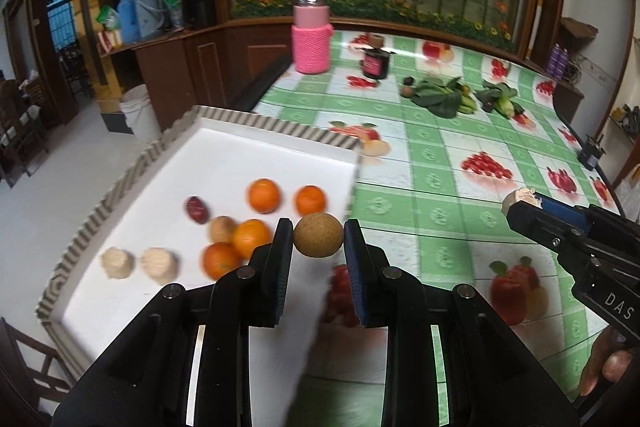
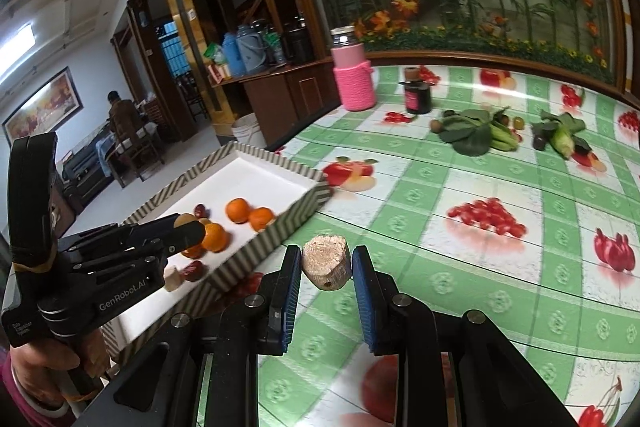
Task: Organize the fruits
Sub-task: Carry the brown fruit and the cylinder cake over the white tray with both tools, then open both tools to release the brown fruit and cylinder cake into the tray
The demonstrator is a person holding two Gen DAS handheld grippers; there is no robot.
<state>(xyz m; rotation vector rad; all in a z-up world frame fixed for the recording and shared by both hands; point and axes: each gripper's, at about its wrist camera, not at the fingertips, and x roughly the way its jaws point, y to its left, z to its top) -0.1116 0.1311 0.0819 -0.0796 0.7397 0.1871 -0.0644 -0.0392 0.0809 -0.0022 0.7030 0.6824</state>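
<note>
A round brown fruit point(image 1: 318, 235) is clamped between the pads of the left gripper point(image 1: 318, 239), held above the near right corner of the white tray with the striped rim point(image 1: 280, 129). A pale, cork-shaped piece point(image 2: 326, 262) is pinched in the right gripper point(image 2: 326, 269) over the green checked tablecloth point(image 2: 440, 211), just beside the tray. In the tray, four oranges point(image 1: 264, 195), a dark red fruit point(image 1: 197, 209), a small tan fruit point(image 1: 222, 229) and two pale cork-shaped pieces point(image 1: 159, 265) are seen. Farther off, leafy greens point(image 2: 472, 135), a pink-sleeved jar point(image 2: 354, 75) and a dark jar point(image 2: 418, 95) are set on the cloth.
</note>
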